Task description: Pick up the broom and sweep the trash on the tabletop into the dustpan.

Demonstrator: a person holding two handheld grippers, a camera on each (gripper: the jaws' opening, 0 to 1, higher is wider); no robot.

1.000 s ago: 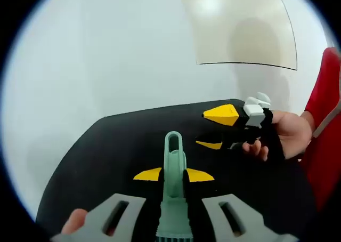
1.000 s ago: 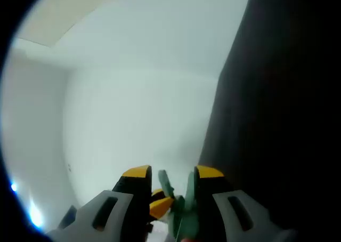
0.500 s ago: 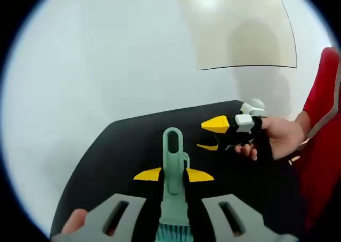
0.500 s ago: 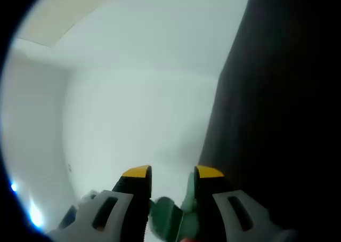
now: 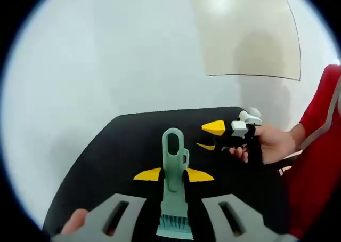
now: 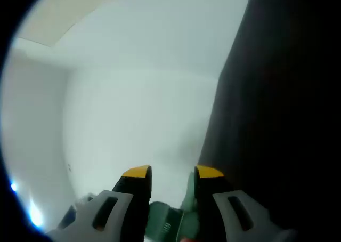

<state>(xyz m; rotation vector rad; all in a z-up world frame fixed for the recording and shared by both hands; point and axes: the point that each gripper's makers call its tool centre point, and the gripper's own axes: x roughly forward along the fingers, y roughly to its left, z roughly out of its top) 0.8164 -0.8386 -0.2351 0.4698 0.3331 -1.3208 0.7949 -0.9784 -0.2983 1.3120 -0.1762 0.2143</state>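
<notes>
In the left gripper view, the left gripper [image 5: 173, 175] is clamped on the handle of the green broom [image 5: 173, 183], its yellow-tipped jaws pressed against either side of the handle just below the hanging slot. The bristles show at the bottom, between the grey jaw arms. Beyond the broom lies the black tabletop [image 5: 117, 146], with white wall behind it. Beside the broom, toward the person's red sleeve [image 5: 319, 146], a hand [image 5: 272, 144] holds the right gripper [image 5: 213, 136] just above the tabletop; its yellow tips stand apart, but what sits between them cannot be told here. No trash can be made out on the tabletop.

In the right gripper view, the right gripper [image 6: 171, 172] points along the edge of the tabletop [image 6: 282, 119] toward the wall. A green piece, likely the dustpan [image 6: 169, 223], sits low between the jaws, which appear closed on it.

To sweep well, I judge the broom should be turned so the bristles face down and meet the tabletop flat, the grip kept firm so the handle does not twist. The dustpan's lip should rest flush on the tabletop, with short strokes drawn toward it.
</notes>
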